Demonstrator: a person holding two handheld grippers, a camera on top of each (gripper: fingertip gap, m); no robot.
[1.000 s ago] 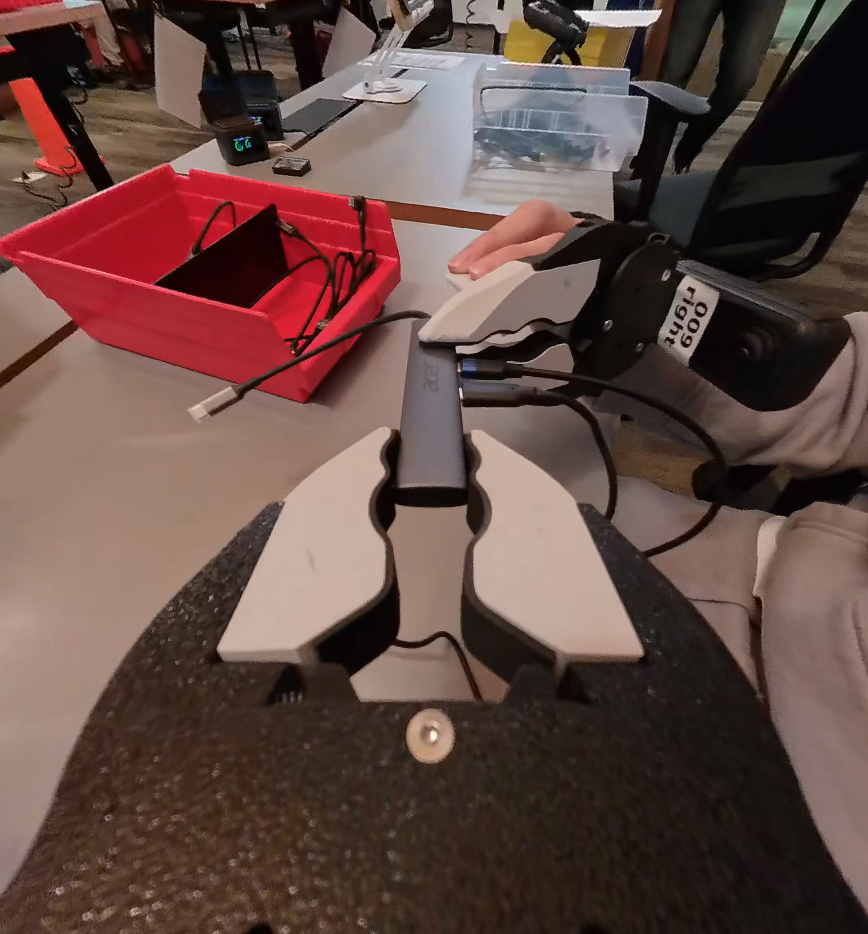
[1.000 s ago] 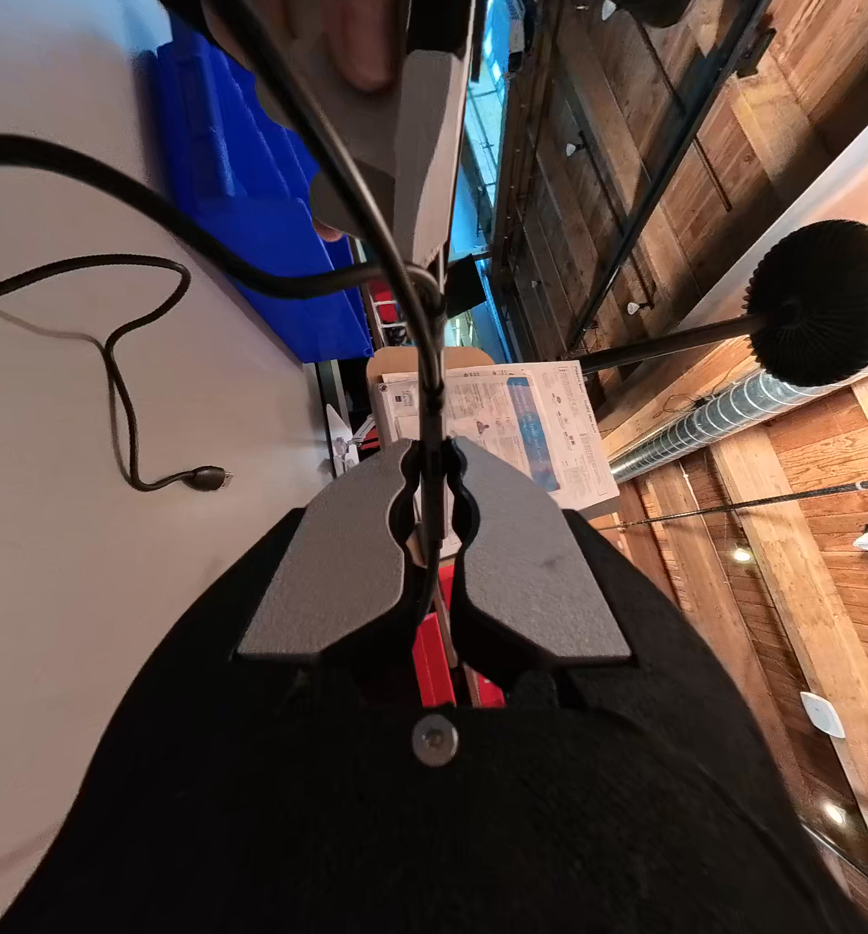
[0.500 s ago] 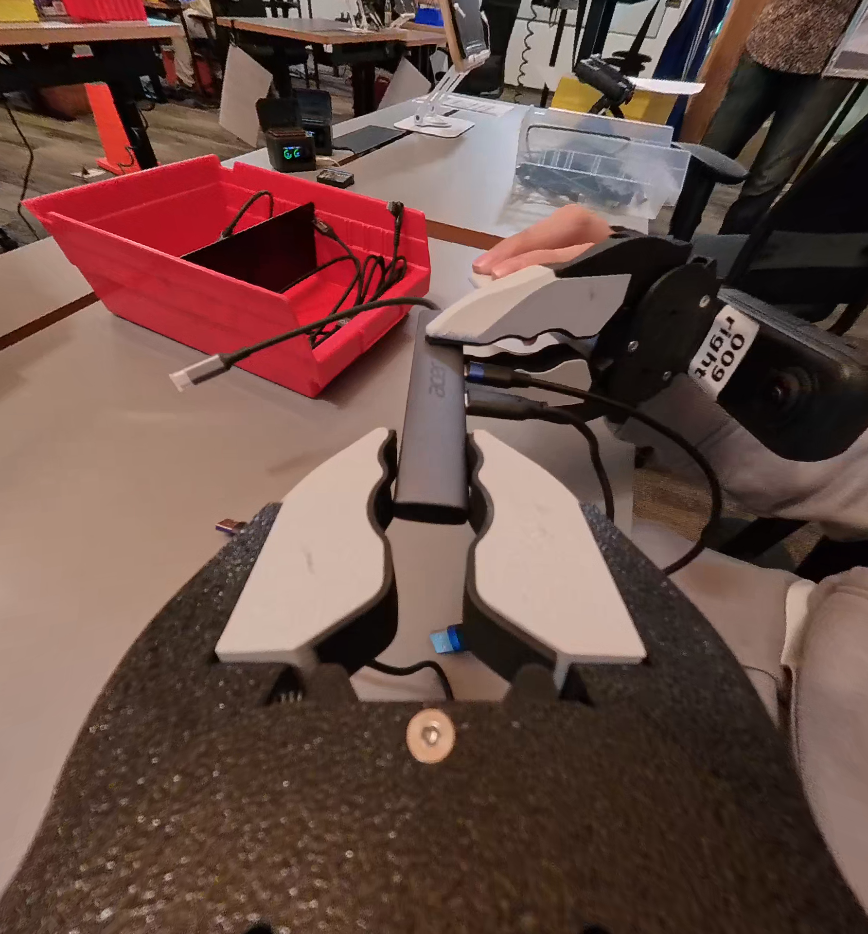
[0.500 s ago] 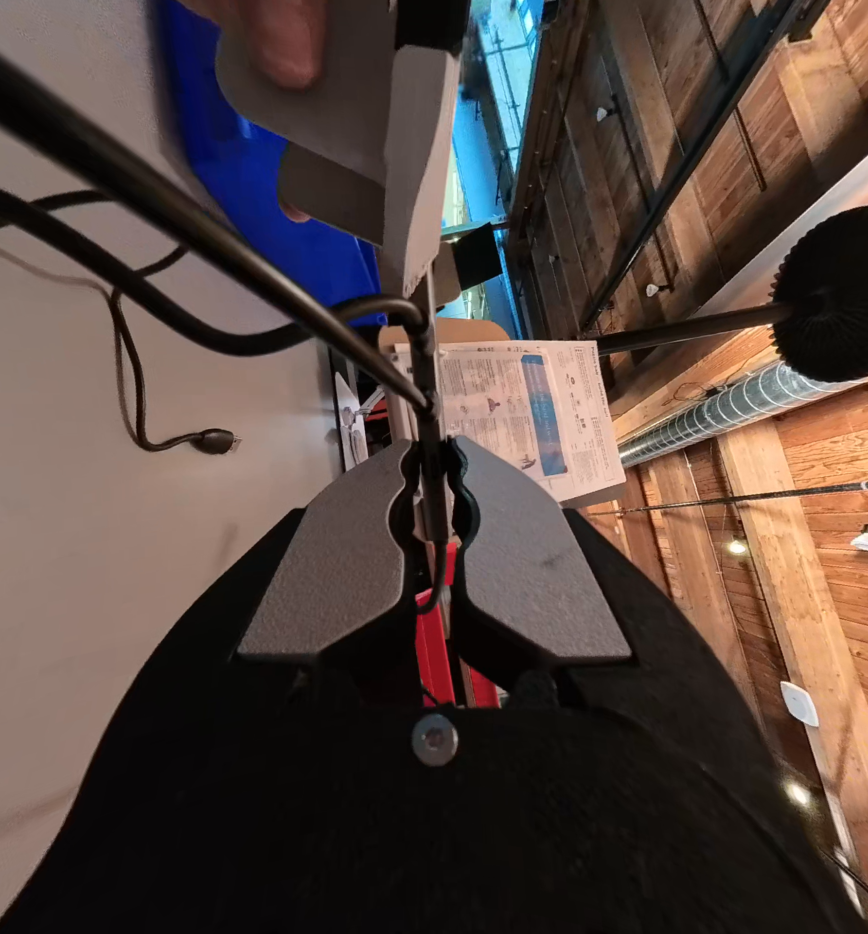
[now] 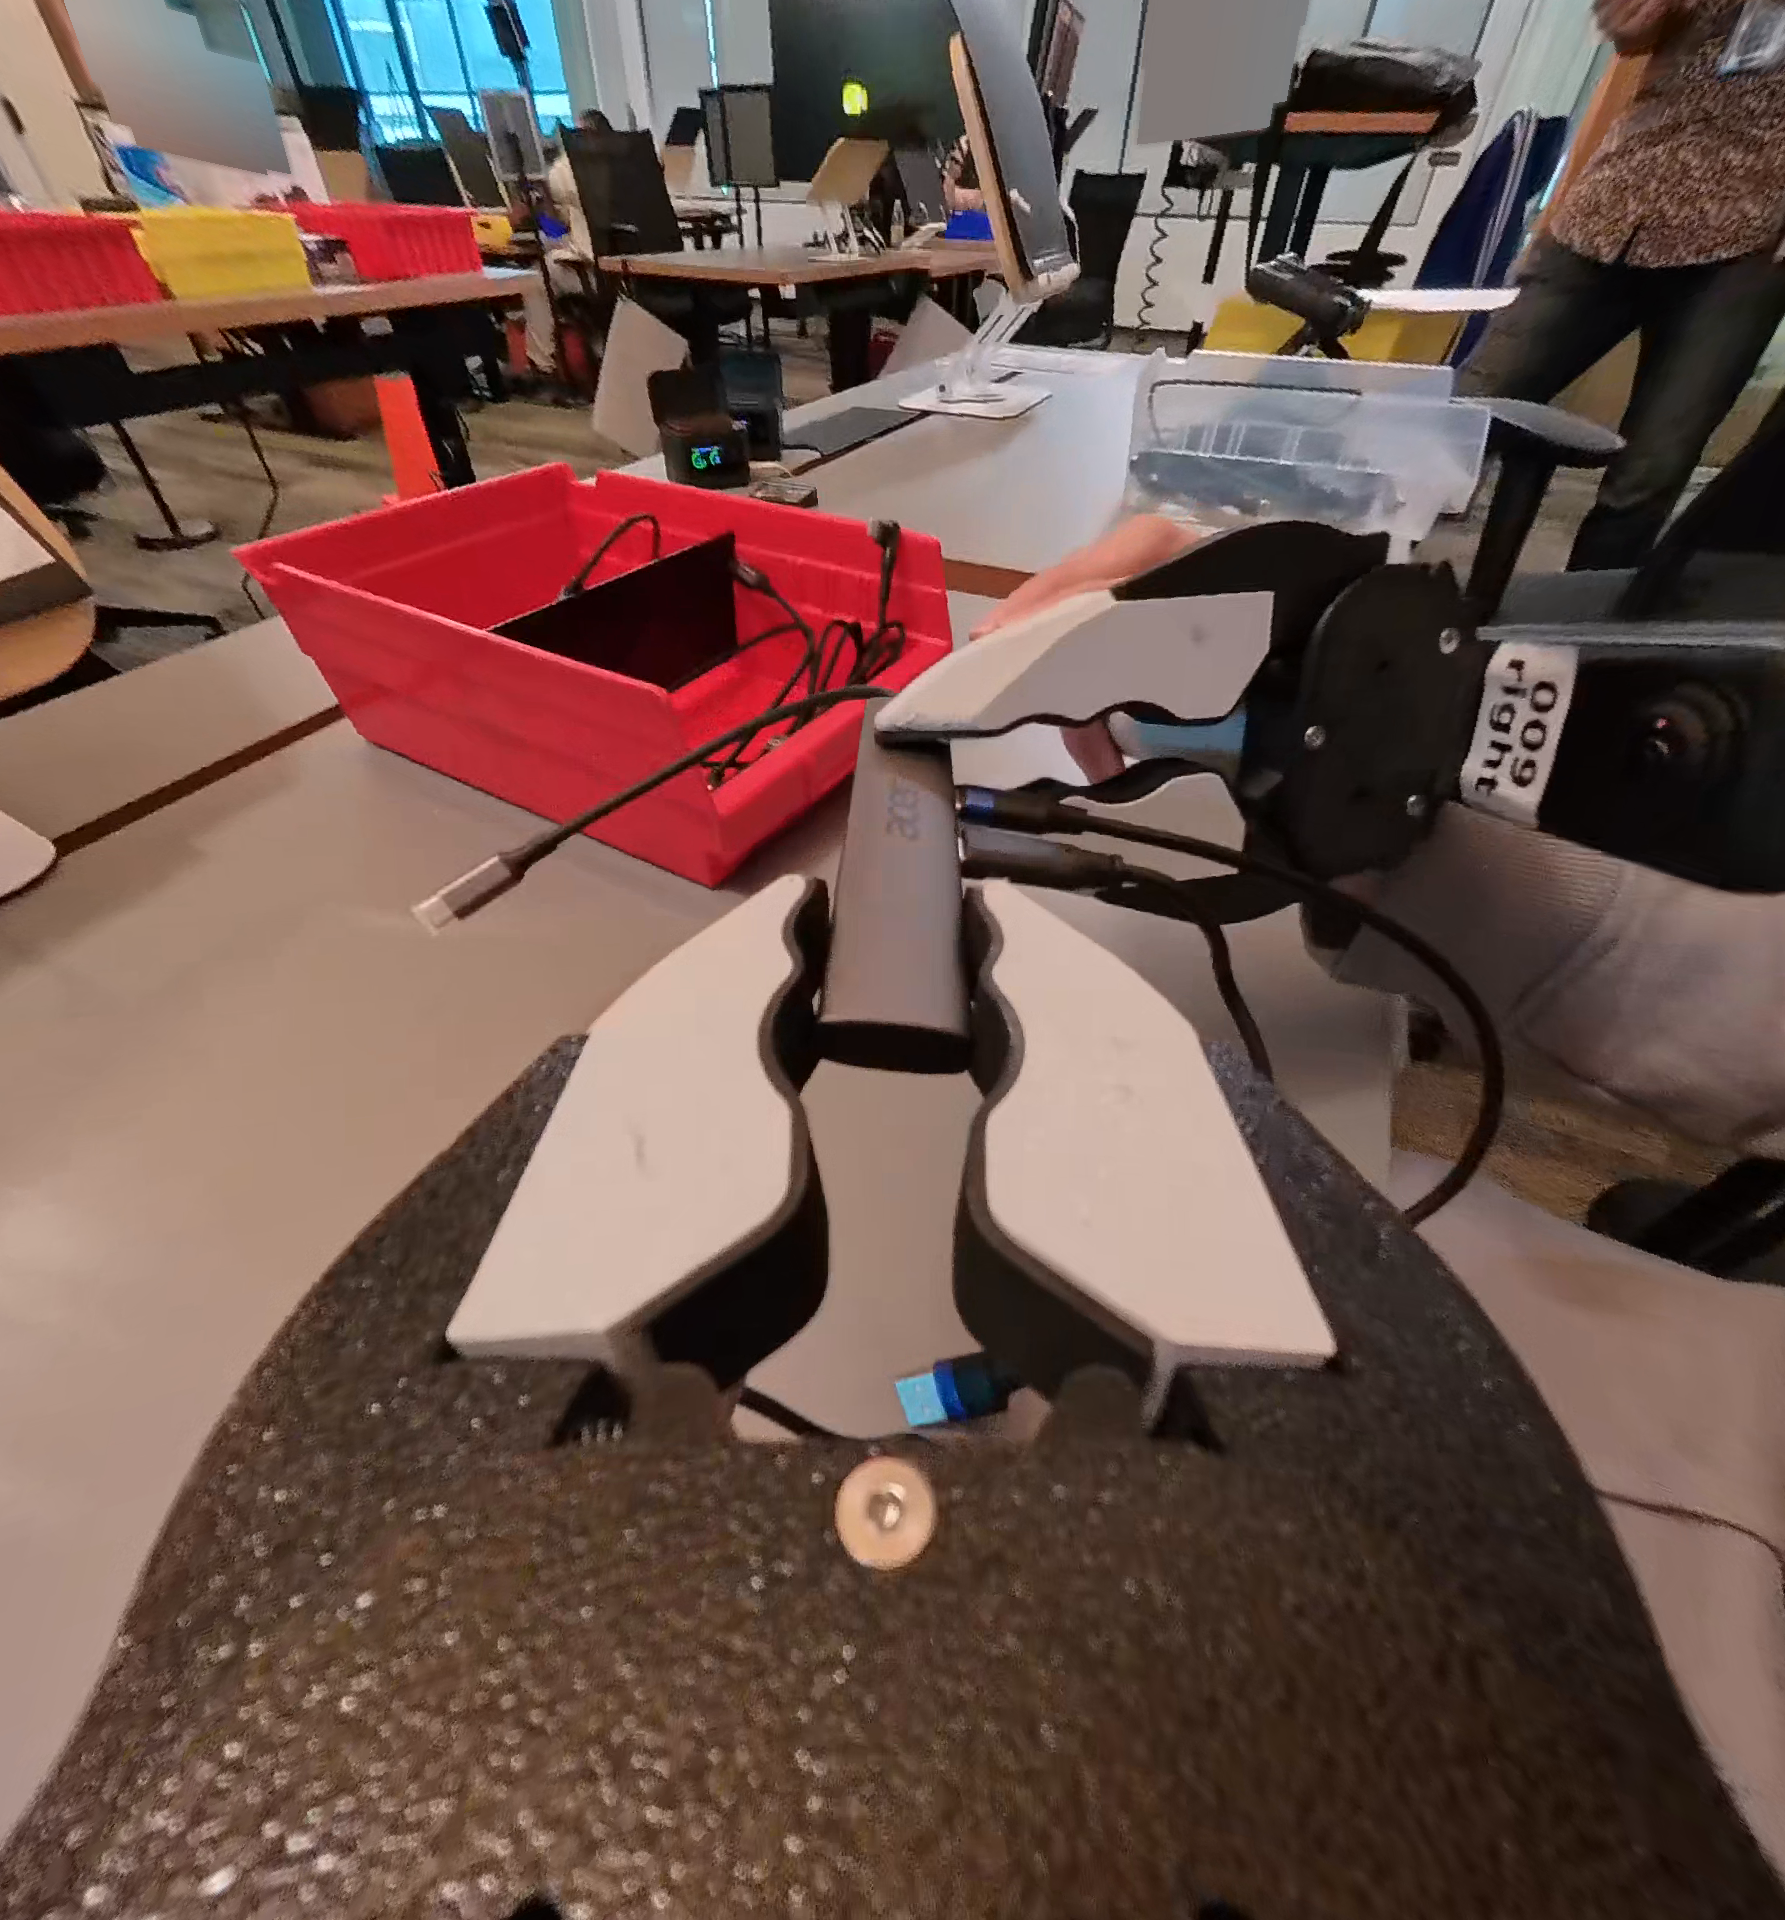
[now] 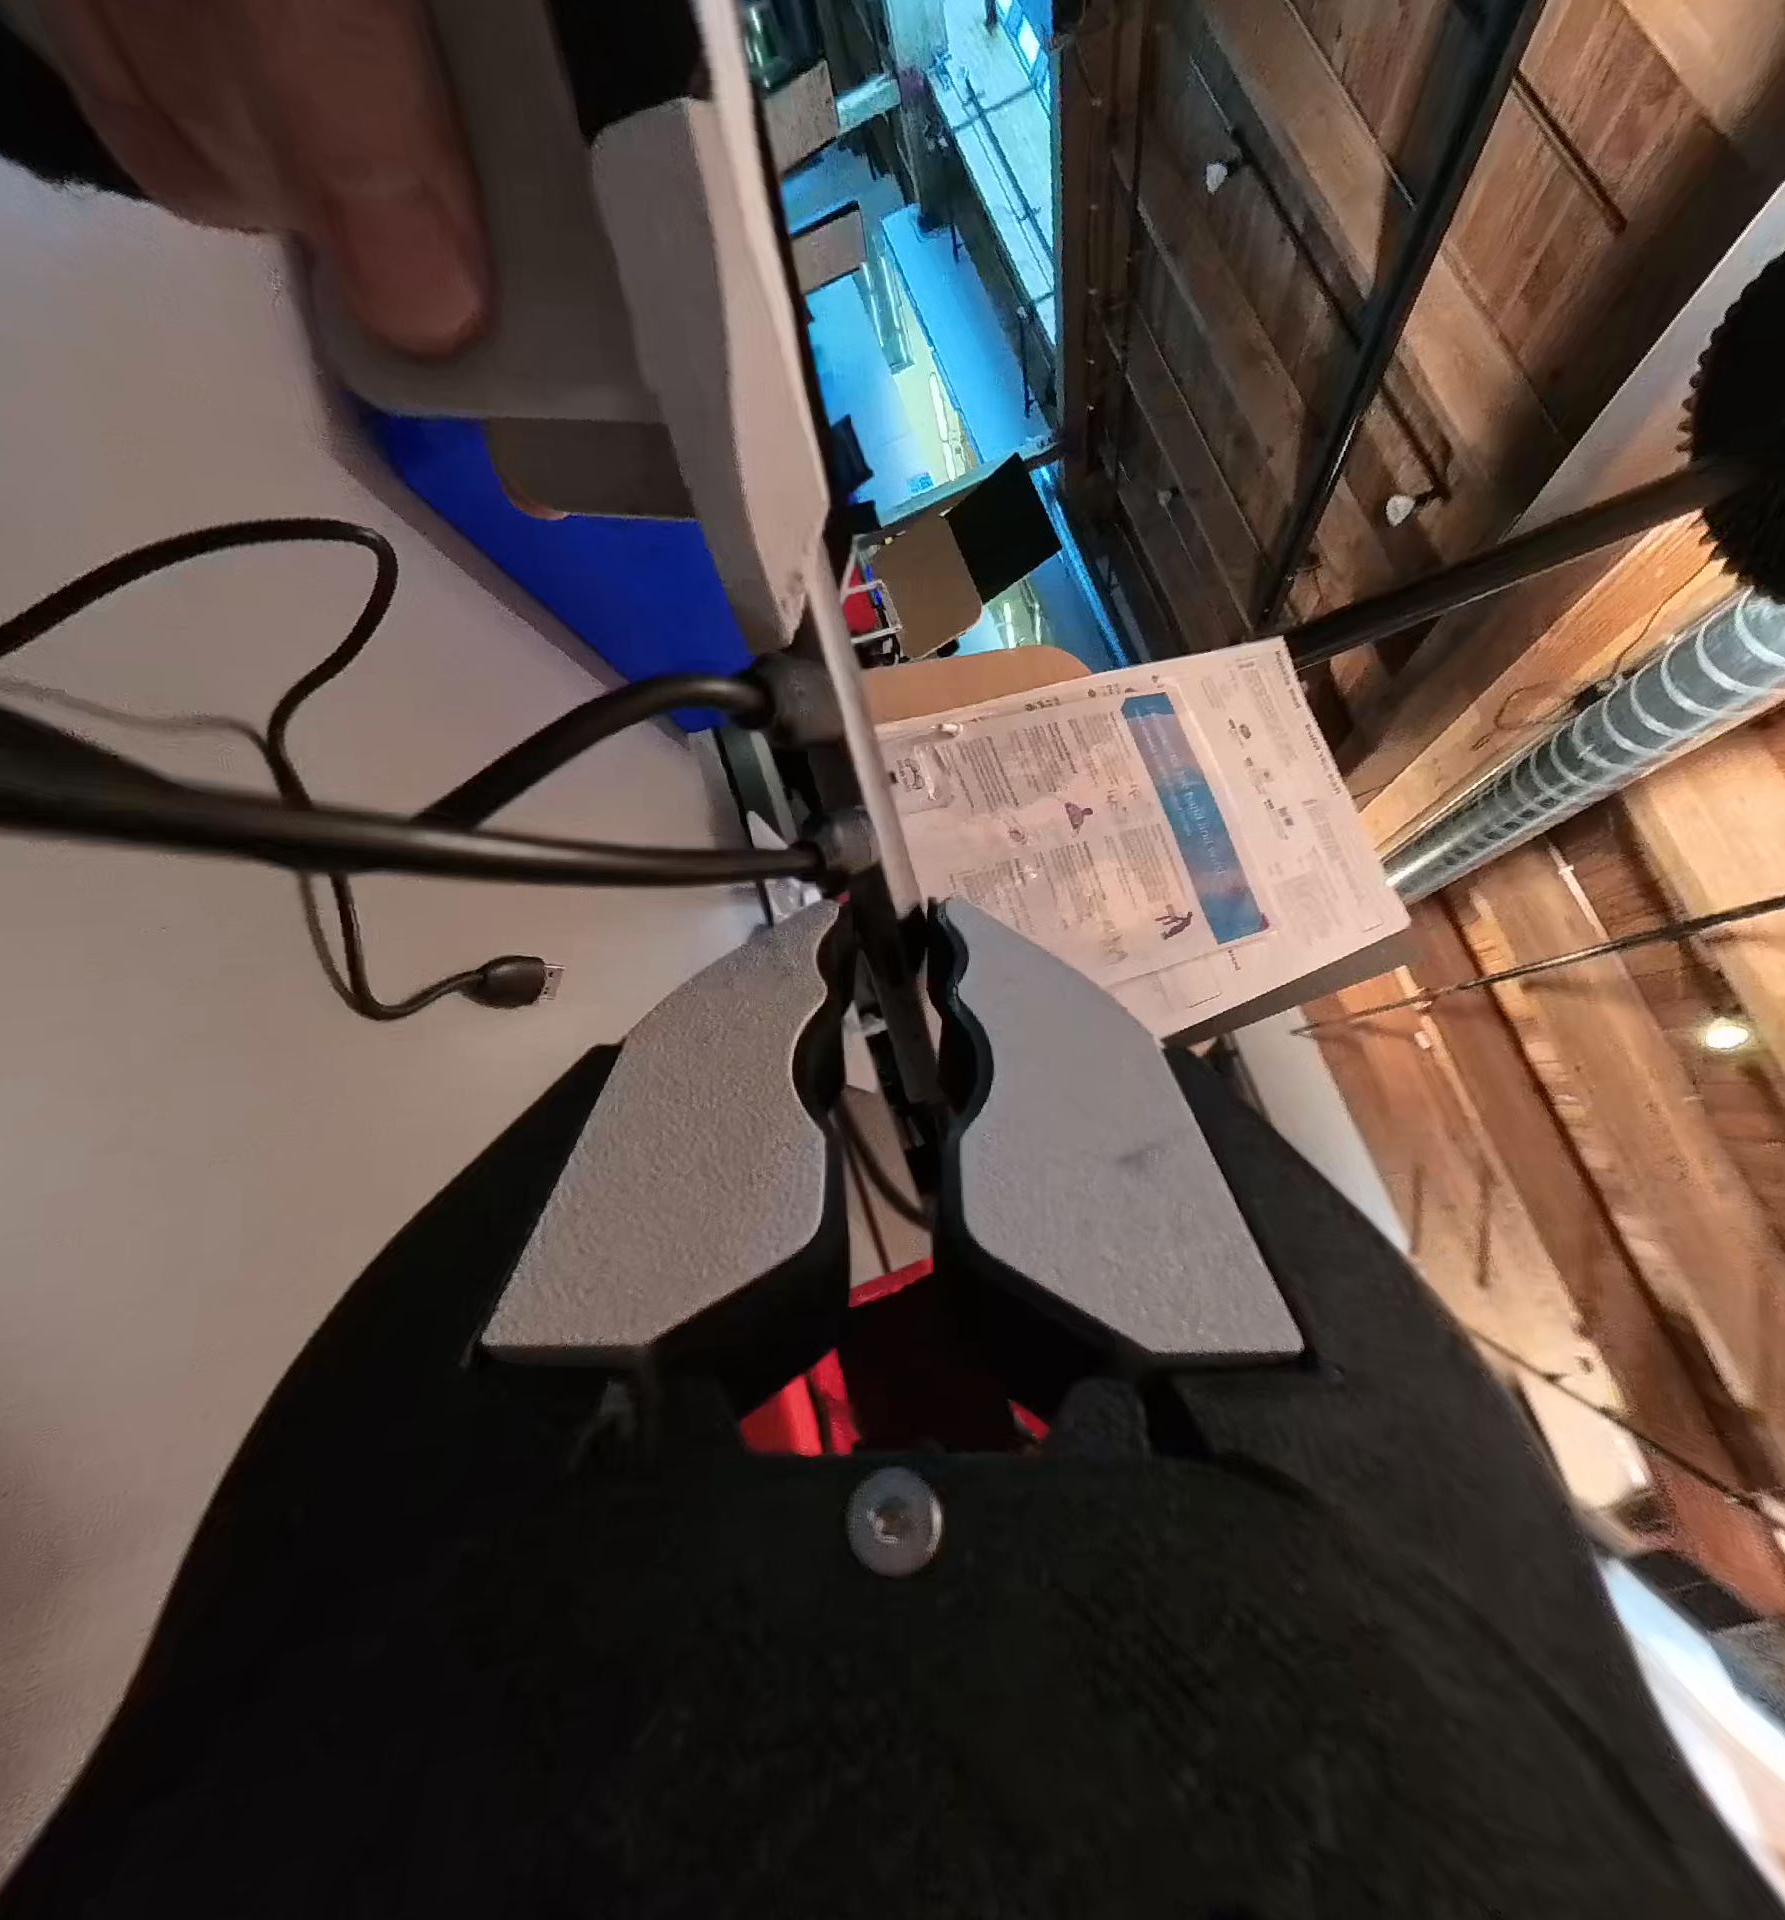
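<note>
My left gripper point(image 5: 893, 914) is shut on the near end of a dark grey USB hub point(image 5: 898, 831) and holds it above the grey table point(image 5: 192, 1039). My right gripper point(image 6: 886, 920) is shut on the hub's far end, and shows in the left wrist view point(image 5: 919, 727) coming in from the right. Two black cables point(image 5: 1054, 836) are plugged into the hub's right side. The hub's own lead ends in a silver plug point(image 5: 472, 894) that hangs to the left. In the right wrist view the hub point(image 6: 857, 727) is edge-on.
A red bin point(image 5: 514, 675) with cables and a black divider stands at the back left. A blue-tipped plug point(image 5: 935, 1392) lies under my left gripper. A loose black plug point(image 6: 514, 982) lies on the table. A blue bin point(image 6: 576, 561), a clear box point(image 5: 1293, 457) and a standing person point(image 5: 1677, 208) are farther off. The tips of one gripper are about 5 cm away from the tips of the other.
Both grippers kept their hold and carried the hub higher above the table. The plugged-in cables swung with it. The blue-tipped plug came into sight below my left gripper.
</note>
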